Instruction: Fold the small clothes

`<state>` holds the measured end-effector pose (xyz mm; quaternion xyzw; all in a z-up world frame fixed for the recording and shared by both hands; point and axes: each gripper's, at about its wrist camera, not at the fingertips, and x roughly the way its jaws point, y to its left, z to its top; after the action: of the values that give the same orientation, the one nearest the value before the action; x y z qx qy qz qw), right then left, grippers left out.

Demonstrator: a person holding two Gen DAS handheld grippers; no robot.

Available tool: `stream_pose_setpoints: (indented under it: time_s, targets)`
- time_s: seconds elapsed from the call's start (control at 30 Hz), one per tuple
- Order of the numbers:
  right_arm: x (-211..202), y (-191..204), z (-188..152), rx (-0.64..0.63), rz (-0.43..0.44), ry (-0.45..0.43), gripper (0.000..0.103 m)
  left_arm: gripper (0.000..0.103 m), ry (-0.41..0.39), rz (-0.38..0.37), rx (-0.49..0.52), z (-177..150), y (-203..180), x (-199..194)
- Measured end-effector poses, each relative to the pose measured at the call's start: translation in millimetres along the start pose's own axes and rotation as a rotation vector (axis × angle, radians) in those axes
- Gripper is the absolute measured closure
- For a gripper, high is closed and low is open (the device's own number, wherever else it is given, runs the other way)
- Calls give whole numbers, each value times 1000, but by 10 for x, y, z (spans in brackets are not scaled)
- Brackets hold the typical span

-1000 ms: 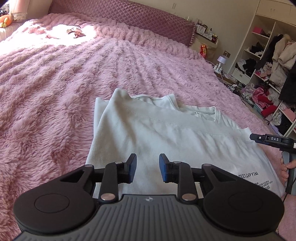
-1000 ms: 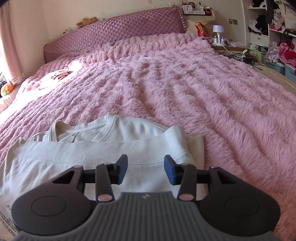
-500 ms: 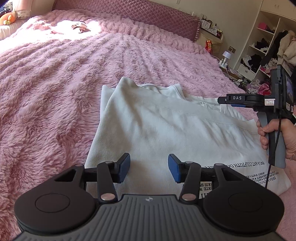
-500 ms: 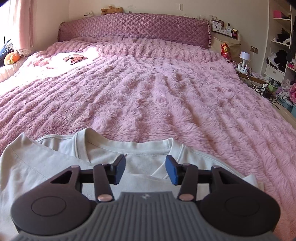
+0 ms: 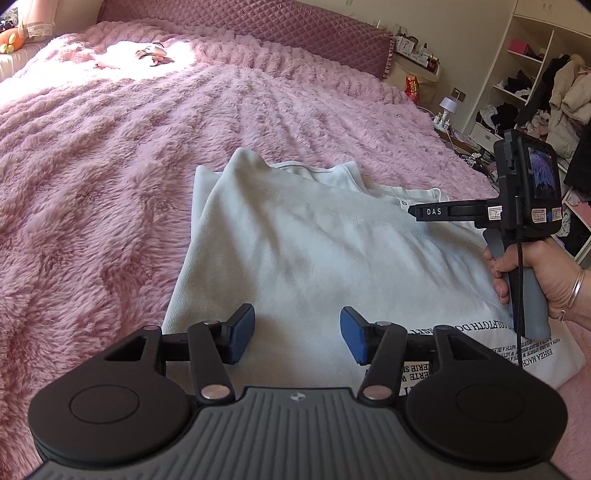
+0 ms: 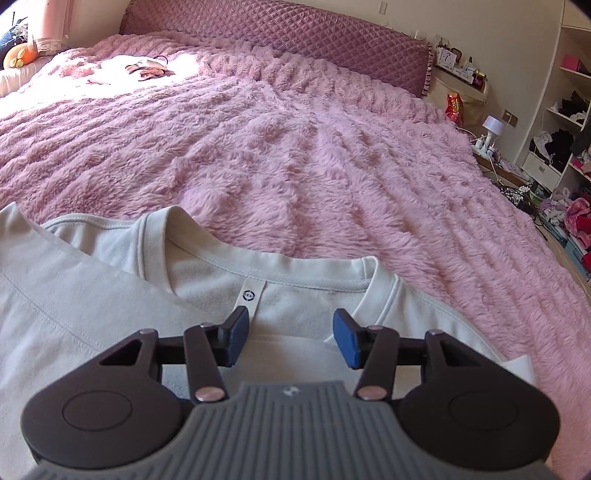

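A pale white sweatshirt (image 5: pixel 314 251) lies partly folded on the pink fluffy bedspread (image 5: pixel 110 166), with black print along its near right hem. My left gripper (image 5: pixel 297 334) hovers over the near edge of the shirt; its jaws are opening and nothing is between the blue pads. My right gripper (image 6: pixel 290 338) stands open above the collar (image 6: pixel 258 264) and its small neck label (image 6: pixel 248 295), gripping nothing. In the left wrist view the right gripper (image 5: pixel 415 213) shows at the right, held by a hand (image 5: pixel 546 280) over the collar end.
A quilted mauve headboard (image 6: pixel 295 33) closes the far end of the bed. Small items (image 6: pixel 147 68) lie in a sunlit patch at the far left. To the right stand open shelves (image 5: pixel 535 92) full of clothes, a small lamp (image 6: pixel 493 127) and cables beside the bed.
The left gripper's jaws have spread wider apart. My right gripper has swung from the shirt's folded corner to above the collar, and its handle and hand have come into the left wrist view.
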<state>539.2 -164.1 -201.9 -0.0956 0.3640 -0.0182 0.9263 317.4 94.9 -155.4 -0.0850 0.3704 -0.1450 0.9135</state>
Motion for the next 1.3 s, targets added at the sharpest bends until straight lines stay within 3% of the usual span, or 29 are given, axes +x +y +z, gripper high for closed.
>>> stream_pose_setpoints:
  time_s: [0.4,0.97,1.3]
  targets:
    - [-718,44,-557,-118,55,-11,56,40,15,17,-24,12,-23,-80]
    - [-1669,-1,-1213,-48,182,54,56,40,51,44,-6,-58,-143,-314]
    - [-1991,150,-1670,-90,176,45,55,40,105,53,-6,-180,-122,-484]
